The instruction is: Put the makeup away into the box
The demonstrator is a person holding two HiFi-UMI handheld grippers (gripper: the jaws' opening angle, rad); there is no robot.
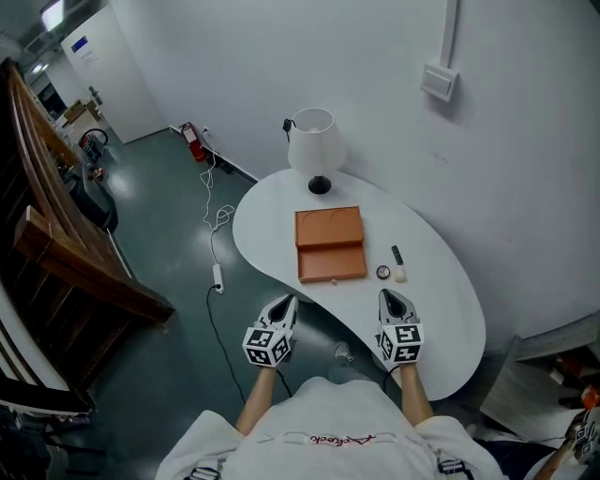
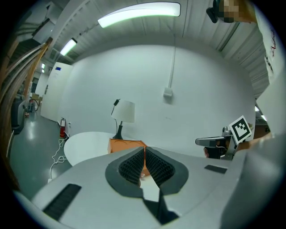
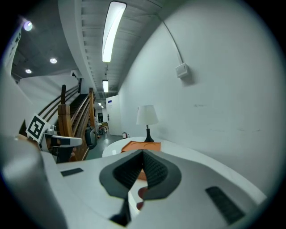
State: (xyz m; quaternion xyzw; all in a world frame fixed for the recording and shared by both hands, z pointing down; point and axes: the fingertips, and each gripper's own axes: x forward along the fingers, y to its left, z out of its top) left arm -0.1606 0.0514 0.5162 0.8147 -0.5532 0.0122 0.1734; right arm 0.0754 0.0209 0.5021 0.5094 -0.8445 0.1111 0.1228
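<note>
A: Head view?
B: An open orange box (image 1: pixel 330 246) lies on the white table (image 1: pixel 442 319), with the makeup (image 1: pixel 397 266) at its 3 o'clock, the left tongs (image 1: pixel 285 305) at 7 and the right tongs (image 1: pixel 395 300) at 5.
A: Gripper views?
B: Left gripper view: pressed together, empty. Right gripper view: also pressed together, empty.

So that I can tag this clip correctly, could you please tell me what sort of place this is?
Probably a staged corner of a lab or workshop hall, not a home: a white table with a lamp stands by a bare wall, a fire extinguisher sits on the grey floor, strip lights overhead.
</note>
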